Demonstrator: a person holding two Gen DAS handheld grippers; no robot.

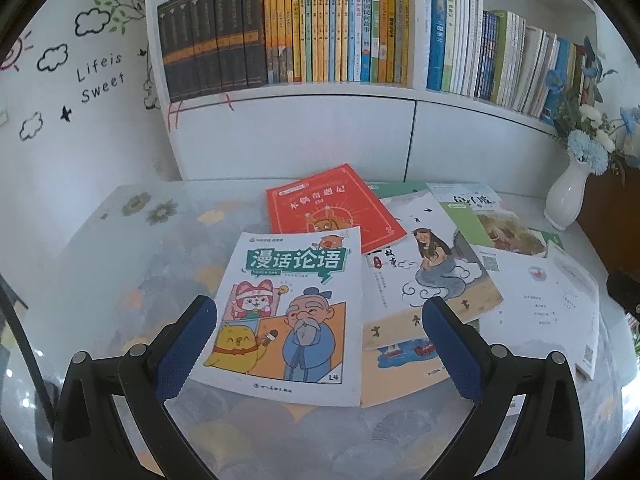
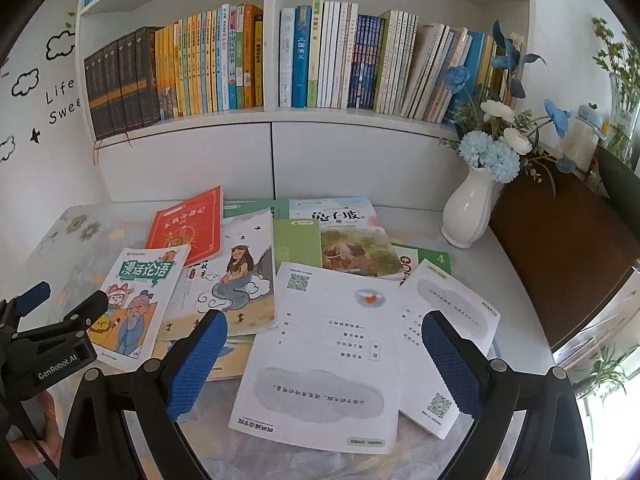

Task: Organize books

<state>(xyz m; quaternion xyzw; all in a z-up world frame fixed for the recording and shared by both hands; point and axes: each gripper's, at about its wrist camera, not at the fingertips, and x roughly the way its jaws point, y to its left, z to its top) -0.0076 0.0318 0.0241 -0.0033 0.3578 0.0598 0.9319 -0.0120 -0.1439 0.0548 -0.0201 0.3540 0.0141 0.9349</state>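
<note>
My left gripper (image 1: 318,334) is spread wide and holds nothing; it hangs over the comic book (image 1: 288,316), whose cover shows between my two blue pads (image 1: 186,344). My right gripper (image 2: 324,354) is just as wide open and empty, poised above the white booklet (image 2: 324,356), which lies face down between its pads (image 2: 198,364).

The books are scattered flat on the counter (image 2: 472,268). From my left wrist view, the red book (image 1: 332,208) lies at twelve o'clock of the comic book and slips under its top edge. The mermaid book (image 1: 428,264) sits at two o'clock of the comic book, touching its right side. Farther out at two o'clock is the green book (image 1: 488,220), partly under the mermaid book.

From my right wrist view, a second white booklet (image 2: 448,340) lies at three o'clock of the first, overlapped by it. The comic book (image 2: 132,300) is at nine o'clock, with my left gripper (image 2: 60,300) over its near corner. The vase (image 2: 468,216) of blue and white flowers stands at two o'clock, well apart from the books. The bookshelf (image 2: 268,116) at twelve o'clock is packed with upright books (image 2: 224,60).
</note>
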